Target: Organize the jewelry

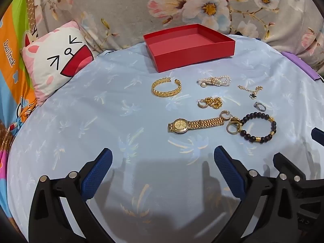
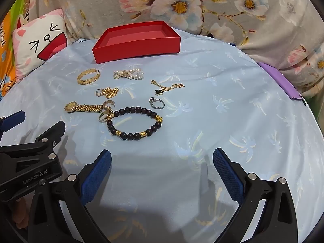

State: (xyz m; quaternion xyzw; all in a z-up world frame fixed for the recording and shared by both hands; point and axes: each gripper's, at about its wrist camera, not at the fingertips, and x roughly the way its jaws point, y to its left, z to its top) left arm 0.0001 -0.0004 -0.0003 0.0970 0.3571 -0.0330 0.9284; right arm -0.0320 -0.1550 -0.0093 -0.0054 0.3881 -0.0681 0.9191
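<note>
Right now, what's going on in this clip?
A person holds two tongs over a blue cloth, and both the left tongs and the right tongs are open and empty. The jewelry lies loose on the cloth: a gold cuff, a pearl piece, a gold watch, a beaded bracelet, a silver ring and some smaller pieces. The red box behind them looks empty. Nothing has been sorted yet.

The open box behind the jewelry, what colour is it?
The box is red, inside and outside; the right wrist view shows it best.
</note>
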